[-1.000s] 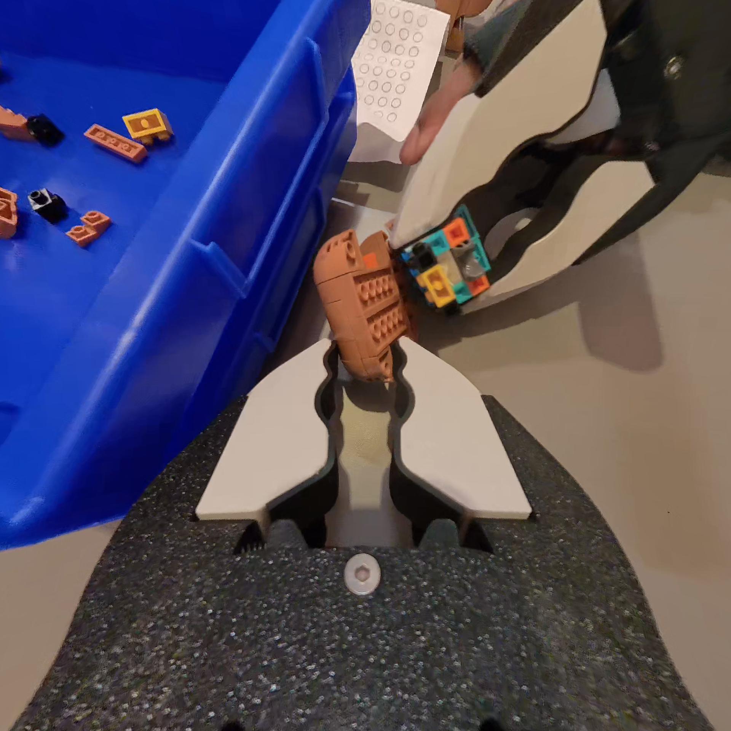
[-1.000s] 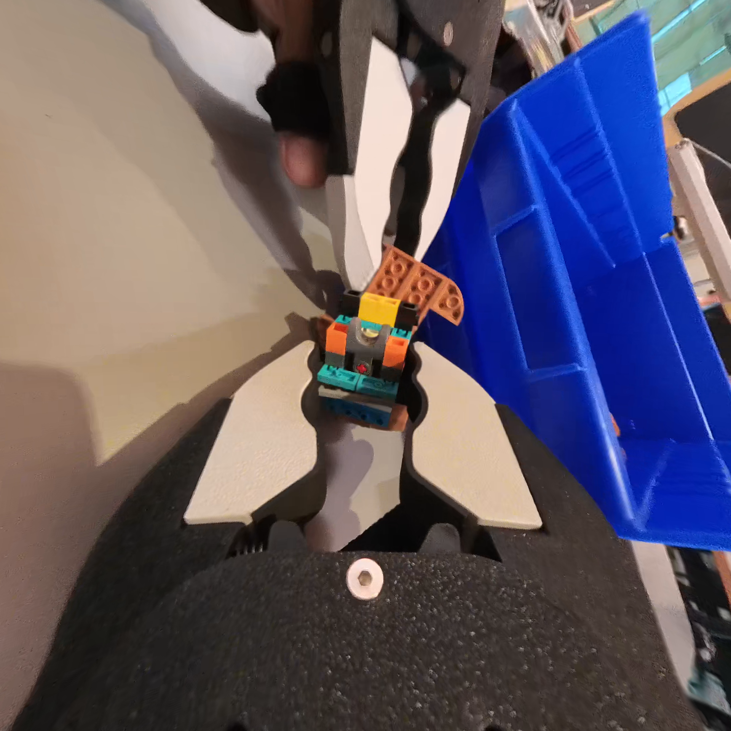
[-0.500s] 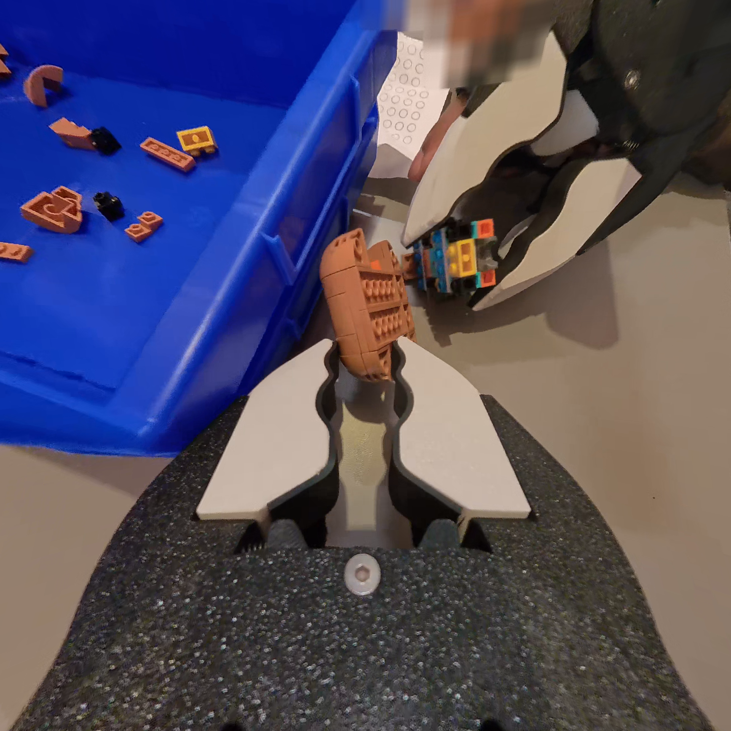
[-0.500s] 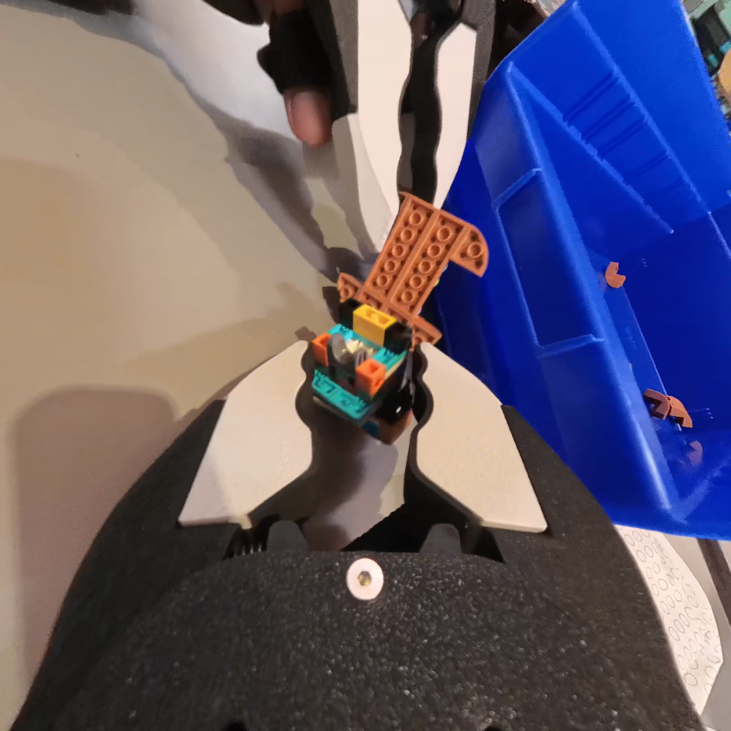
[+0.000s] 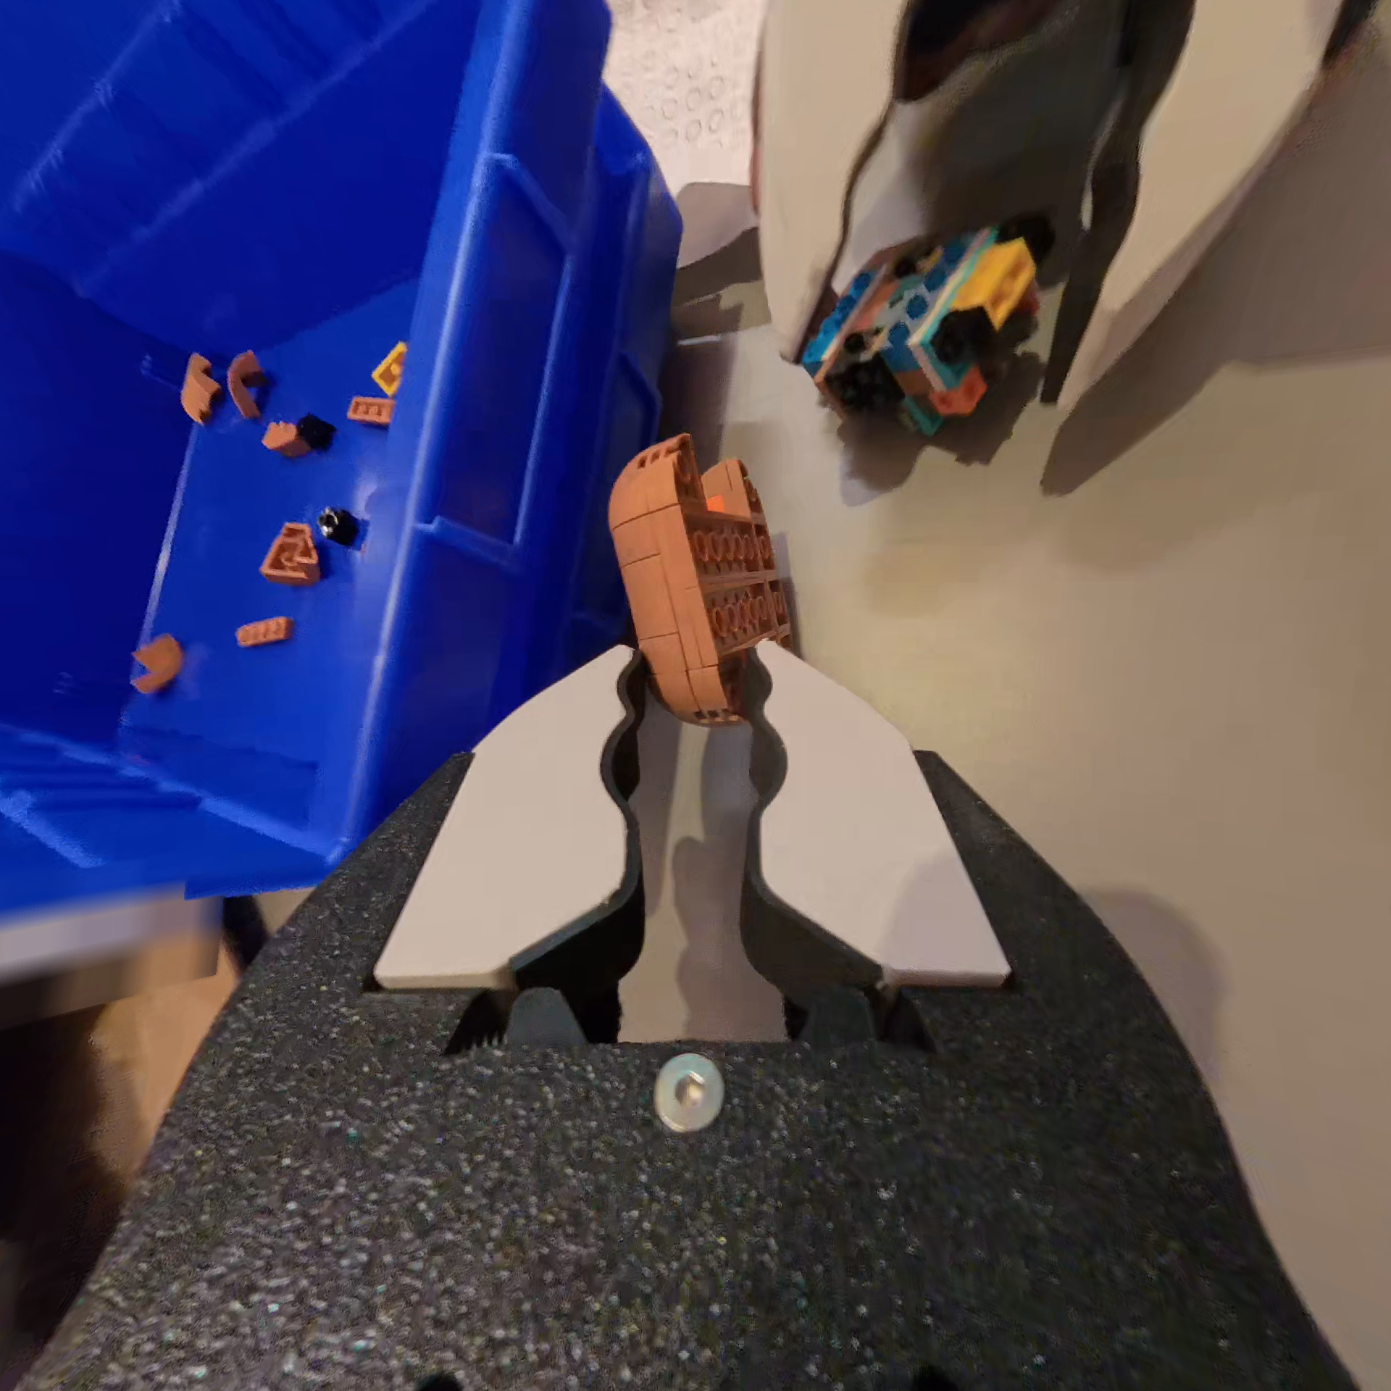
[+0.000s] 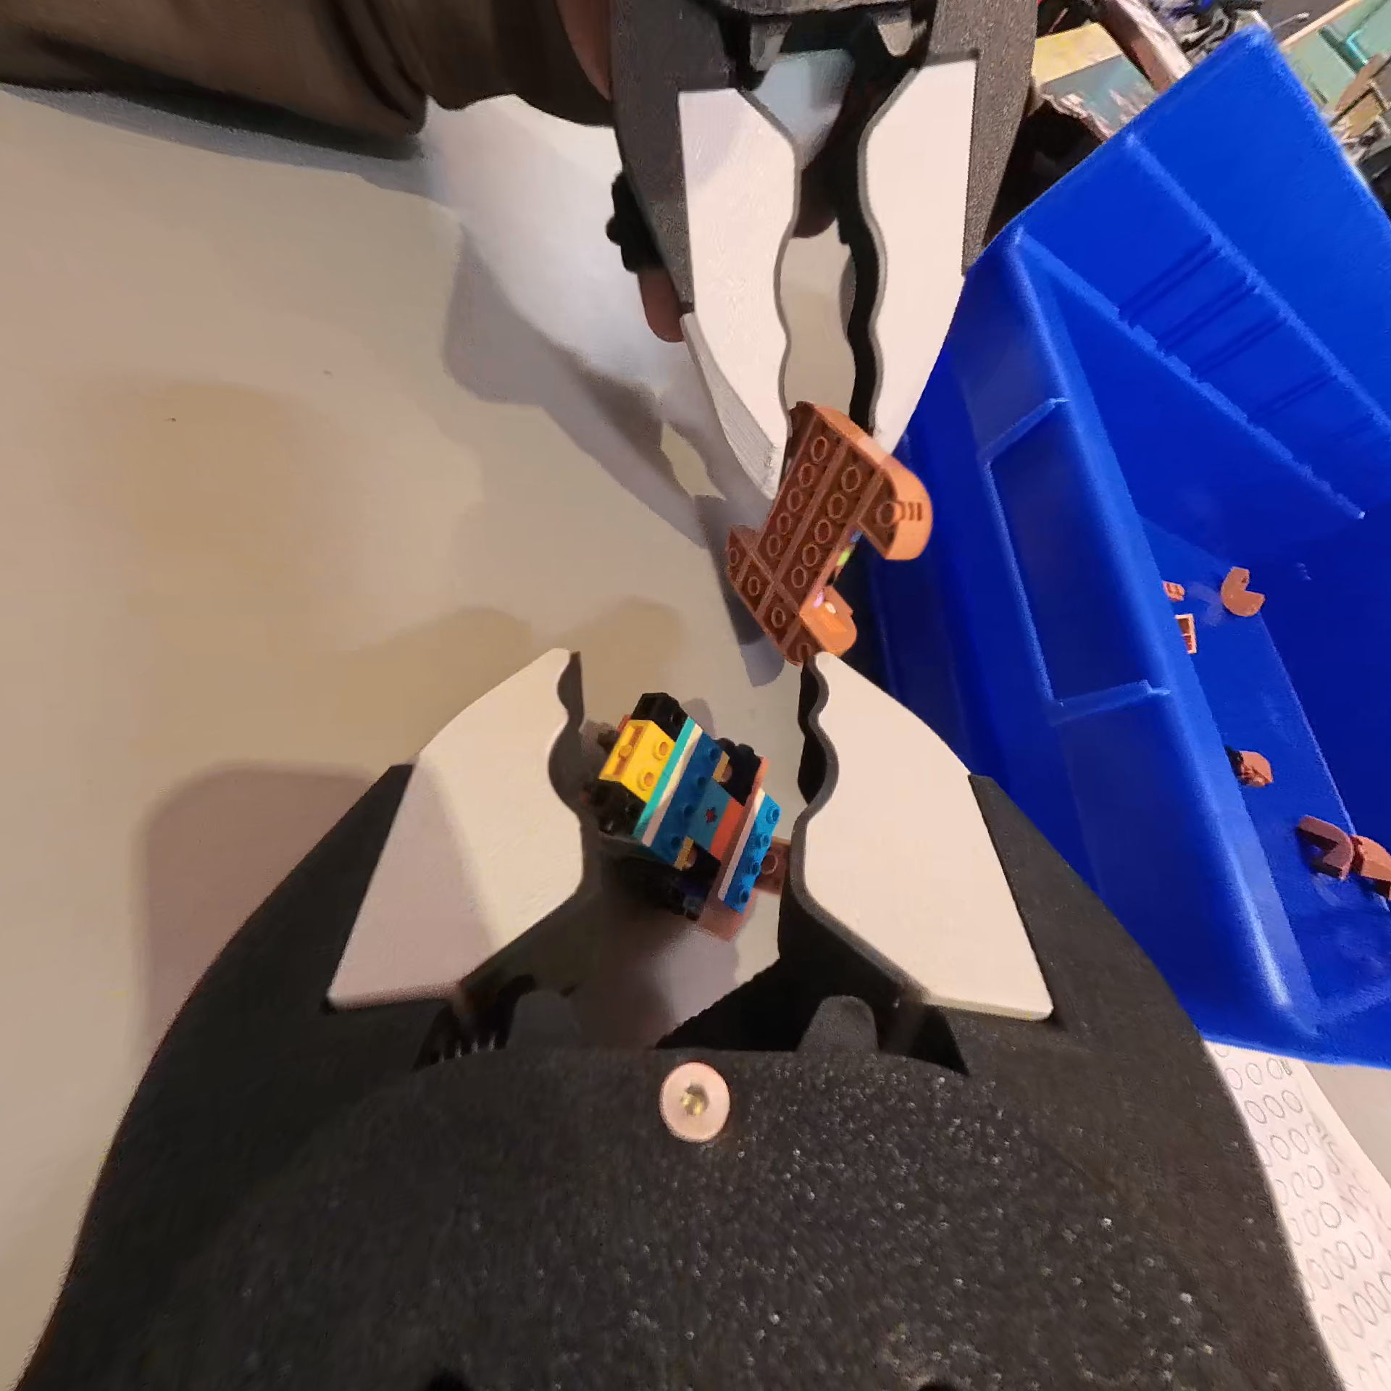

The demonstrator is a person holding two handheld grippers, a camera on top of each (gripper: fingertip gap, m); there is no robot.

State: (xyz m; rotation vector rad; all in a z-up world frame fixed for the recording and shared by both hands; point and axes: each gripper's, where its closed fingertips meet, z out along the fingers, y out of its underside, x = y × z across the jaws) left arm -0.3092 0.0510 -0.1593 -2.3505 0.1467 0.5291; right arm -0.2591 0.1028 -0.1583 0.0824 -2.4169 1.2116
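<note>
Now, line by line.

Left tongs [image 5: 696,666]: narrow, clamped on the near end of the brown brick piece [image 5: 696,579]; seen from the right wrist view [image 6: 824,444], tips pinching the top end of that same piece [image 6: 820,534].

Brown brick piece: flat, studded, with curved brown parts along one side; held off the table, tilted, just beside the outer wall of the blue bin [image 5: 482,421].

Right tongs [image 6: 689,670]: wide, not gripping; the coloured brick block [image 6: 689,805] between the two fingers, close against the left one, well apart from the right one.

Coloured brick block: yellow, teal, blue, black and orange bricks stuck together; lying tilted on the grey table [image 6: 263,489]; in the left wrist view [image 5: 929,324] blurred, between the far tongs' fingers [image 5: 941,339].

Blue bin: on the table next to both tongs; loose small brown, black and yellow bricks [image 5: 290,553] scattered on its floor.

White sheet [image 6: 1310,1204]: printed with rows of small circles, lying partly under the bin's edge.

Person: a brown sleeve [image 6: 226,68] and fingertips behind the left tongs.
</note>
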